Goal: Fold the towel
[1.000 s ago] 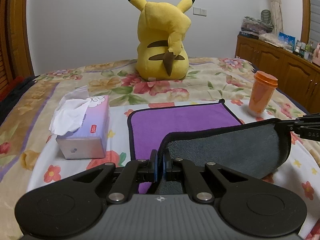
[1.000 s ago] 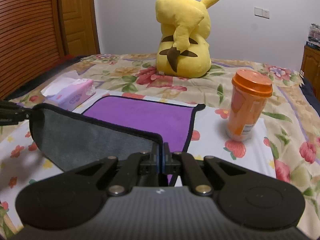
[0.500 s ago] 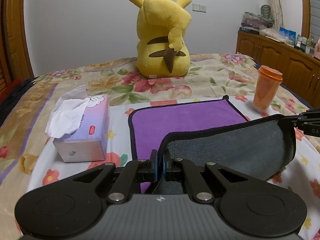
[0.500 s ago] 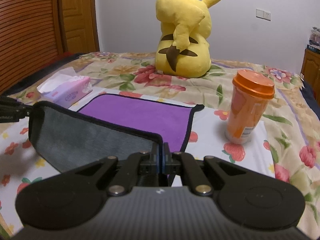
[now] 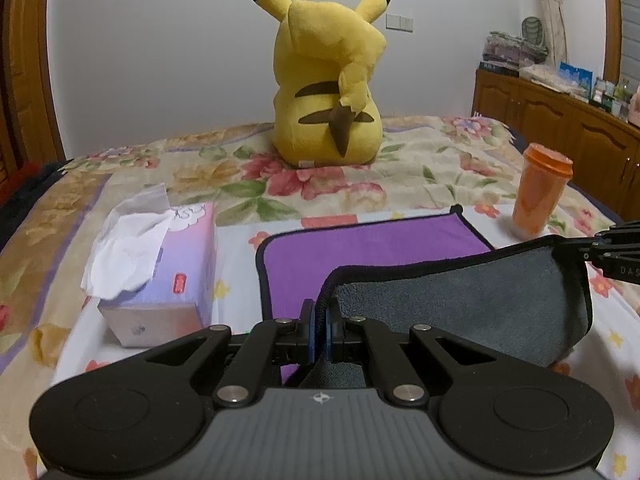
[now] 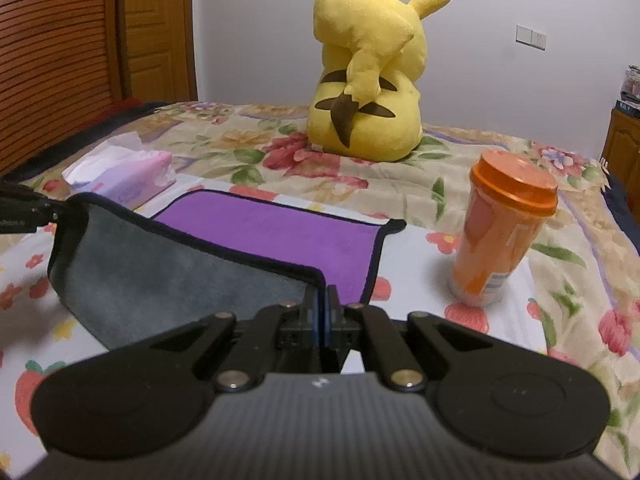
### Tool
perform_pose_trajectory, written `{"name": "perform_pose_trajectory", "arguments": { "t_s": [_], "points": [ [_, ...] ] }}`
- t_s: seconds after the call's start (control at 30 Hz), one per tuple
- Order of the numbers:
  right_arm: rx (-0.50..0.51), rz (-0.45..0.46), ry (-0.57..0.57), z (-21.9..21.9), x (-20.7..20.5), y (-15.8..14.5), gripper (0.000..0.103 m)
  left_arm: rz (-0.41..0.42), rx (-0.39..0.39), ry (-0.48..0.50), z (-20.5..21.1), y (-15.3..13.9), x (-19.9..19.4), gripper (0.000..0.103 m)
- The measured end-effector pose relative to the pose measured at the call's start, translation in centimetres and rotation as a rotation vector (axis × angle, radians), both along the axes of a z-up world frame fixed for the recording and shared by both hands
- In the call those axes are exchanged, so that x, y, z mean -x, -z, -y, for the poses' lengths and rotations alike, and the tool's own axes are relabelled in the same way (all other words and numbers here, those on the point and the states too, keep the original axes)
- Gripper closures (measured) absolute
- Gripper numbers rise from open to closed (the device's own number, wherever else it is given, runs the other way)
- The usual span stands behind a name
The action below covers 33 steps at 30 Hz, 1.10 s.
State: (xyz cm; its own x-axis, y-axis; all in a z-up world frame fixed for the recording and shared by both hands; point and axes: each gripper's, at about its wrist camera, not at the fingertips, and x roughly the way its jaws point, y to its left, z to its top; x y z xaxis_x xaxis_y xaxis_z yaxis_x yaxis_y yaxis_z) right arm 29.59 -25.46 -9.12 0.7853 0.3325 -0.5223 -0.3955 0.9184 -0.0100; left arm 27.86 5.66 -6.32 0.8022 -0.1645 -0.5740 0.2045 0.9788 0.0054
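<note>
The towel (image 5: 372, 252) lies on the bed, purple on top, grey underneath, with a black hem. Its near edge is lifted and held taut, showing the grey side (image 5: 460, 296). My left gripper (image 5: 319, 330) is shut on the near left corner. My right gripper (image 6: 322, 320) is shut on the near right corner; it also shows at the right edge of the left wrist view (image 5: 608, 248). The towel's purple far half (image 6: 280, 232) stays flat on the bed. The left gripper shows at the left edge of the right wrist view (image 6: 28, 210).
A tissue box (image 5: 160, 264) lies left of the towel. An orange lidded cup (image 6: 500, 236) stands to its right. A yellow plush toy (image 5: 328, 92) sits behind it on the floral bedspread (image 5: 420, 168). A wooden cabinet (image 5: 560, 120) runs along the right wall.
Both grippers have carried the lifted near edge a little forward and higher over the purple half. Both stay shut on their corners.
</note>
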Motion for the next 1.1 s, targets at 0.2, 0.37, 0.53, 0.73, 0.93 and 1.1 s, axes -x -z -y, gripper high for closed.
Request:
{"name": "perform_pose_trajectory", "arguments": {
  "t_s": [0.2,0.37,0.53,0.73,0.93,1.1],
  "points": [
    [-0.005,0.034,0.000,0.1,-0.4,-1.1,0.100,0.024,0.006,-0.008,0.1,-0.7,-0.6,0.095],
    [0.049,0.056,-0.029,-1.0,-1.3,-1.3,0.100,0.029,0.002,-0.006,0.5,-1.1,-2.0,0.095],
    [0.122,0.080,-0.063,-1.9,-2.5,-1.4,0.100,0.032,-0.024,-0.001,1.0,-1.3,-3.6,0.095],
    [0.177,0.106,-0.069,-2.0,-4.3,-1.7,0.100,0.026,-0.024,-0.010,1.1,-1.4,-5.7,0.095],
    [0.172,0.106,-0.053,-2.0,-6.5,-1.5,0.100,0.020,-0.041,-0.030,1.0,-0.7,-7.8,0.095],
    [0.147,0.087,-0.033,-2.1,-8.4,-0.7,0.100,0.010,-0.035,-0.044,0.8,0.1,-9.6,0.095]
  ]
}}
